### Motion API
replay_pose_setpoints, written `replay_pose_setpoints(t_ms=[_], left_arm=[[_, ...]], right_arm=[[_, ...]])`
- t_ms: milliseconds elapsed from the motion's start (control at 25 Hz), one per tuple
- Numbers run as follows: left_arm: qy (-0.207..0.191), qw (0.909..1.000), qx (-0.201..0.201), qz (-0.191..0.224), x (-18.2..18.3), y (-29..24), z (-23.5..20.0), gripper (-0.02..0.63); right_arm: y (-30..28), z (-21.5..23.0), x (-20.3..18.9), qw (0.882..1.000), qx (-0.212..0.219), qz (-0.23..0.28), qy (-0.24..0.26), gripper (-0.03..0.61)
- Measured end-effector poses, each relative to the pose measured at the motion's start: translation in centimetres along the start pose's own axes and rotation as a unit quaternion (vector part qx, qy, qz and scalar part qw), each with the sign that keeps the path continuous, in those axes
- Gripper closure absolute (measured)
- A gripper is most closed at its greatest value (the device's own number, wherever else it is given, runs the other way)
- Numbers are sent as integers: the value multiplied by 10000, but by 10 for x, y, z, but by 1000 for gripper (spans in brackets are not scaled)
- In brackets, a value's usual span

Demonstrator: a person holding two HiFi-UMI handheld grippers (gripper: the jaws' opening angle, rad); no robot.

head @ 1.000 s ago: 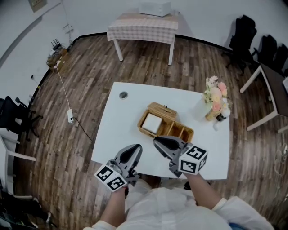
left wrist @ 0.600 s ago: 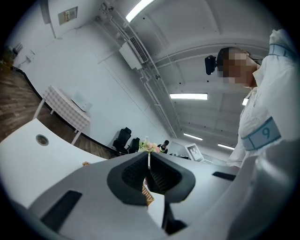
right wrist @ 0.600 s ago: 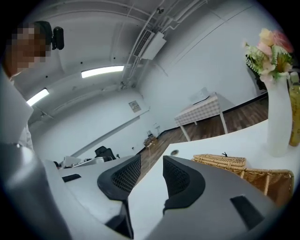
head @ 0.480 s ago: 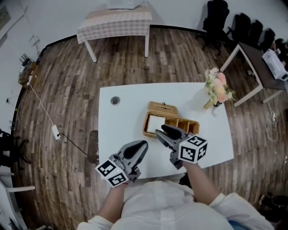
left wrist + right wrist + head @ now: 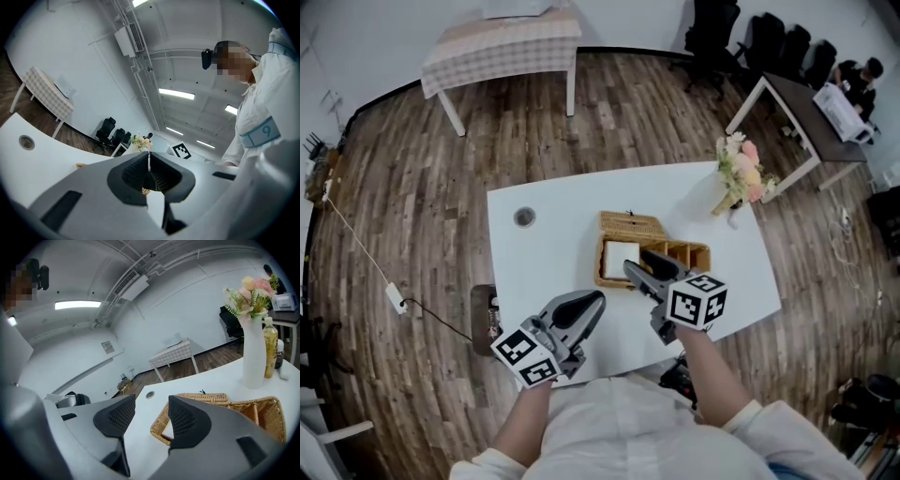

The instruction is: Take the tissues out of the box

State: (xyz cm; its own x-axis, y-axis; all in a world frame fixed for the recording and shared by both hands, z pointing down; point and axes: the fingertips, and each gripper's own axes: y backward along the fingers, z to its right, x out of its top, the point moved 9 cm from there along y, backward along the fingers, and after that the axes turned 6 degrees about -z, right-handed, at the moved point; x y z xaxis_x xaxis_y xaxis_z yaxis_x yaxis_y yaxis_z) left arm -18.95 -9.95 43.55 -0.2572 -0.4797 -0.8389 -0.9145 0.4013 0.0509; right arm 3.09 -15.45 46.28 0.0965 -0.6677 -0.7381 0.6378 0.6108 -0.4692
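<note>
A wicker basket (image 5: 661, 234) stands mid-table, with a white stack of tissues (image 5: 620, 258) in its left compartment. My right gripper (image 5: 639, 262) hovers at the basket's near edge. Its jaws have just been opening and now stand apart with nothing between them. In the right gripper view that gripper (image 5: 152, 405) looks over the basket (image 5: 206, 398), with bare tabletop in the gap. My left gripper (image 5: 597, 300) hangs over the table's near edge, left of the basket. In the left gripper view its tips (image 5: 149, 158) meet, holding nothing.
A white vase of flowers (image 5: 736, 173) and a yellow bottle (image 5: 269, 347) stand at the table's far right corner. A round cable hole (image 5: 523, 217) sits far left. Beyond are a checked-cloth table (image 5: 502, 42), chairs and another desk (image 5: 797, 98).
My right gripper has moved forward to the basket's near edge, and its jaws have opened from shut. The left gripper stays near the table's front edge. The head view has swung.
</note>
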Motion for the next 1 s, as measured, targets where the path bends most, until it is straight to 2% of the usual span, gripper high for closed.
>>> replay_pose_setpoints(t_ms=[200, 400, 560, 760, 1000], left_arm=[[48, 9996, -238, -158, 0, 1, -5, 611], [159, 9991, -352, -181, -5, -2, -4, 611], [163, 9990, -374, -174, -5, 2, -7, 611], [210, 9991, -347, -89, -5, 10, -12, 611], [238, 9993, -292, -31, -5, 17, -18, 611]], right_arm=[[-17, 6, -5, 9977, -534, -372, -197, 313], [-33, 28, -7, 9846, -1190, -1153, -562, 254], [-52, 40, -9, 9720, -1323, -1687, -957, 219], [-69, 49, -16, 9563, -1572, -2121, -1257, 199], [-78, 57, -18, 9426, -1840, -2453, -1323, 190]])
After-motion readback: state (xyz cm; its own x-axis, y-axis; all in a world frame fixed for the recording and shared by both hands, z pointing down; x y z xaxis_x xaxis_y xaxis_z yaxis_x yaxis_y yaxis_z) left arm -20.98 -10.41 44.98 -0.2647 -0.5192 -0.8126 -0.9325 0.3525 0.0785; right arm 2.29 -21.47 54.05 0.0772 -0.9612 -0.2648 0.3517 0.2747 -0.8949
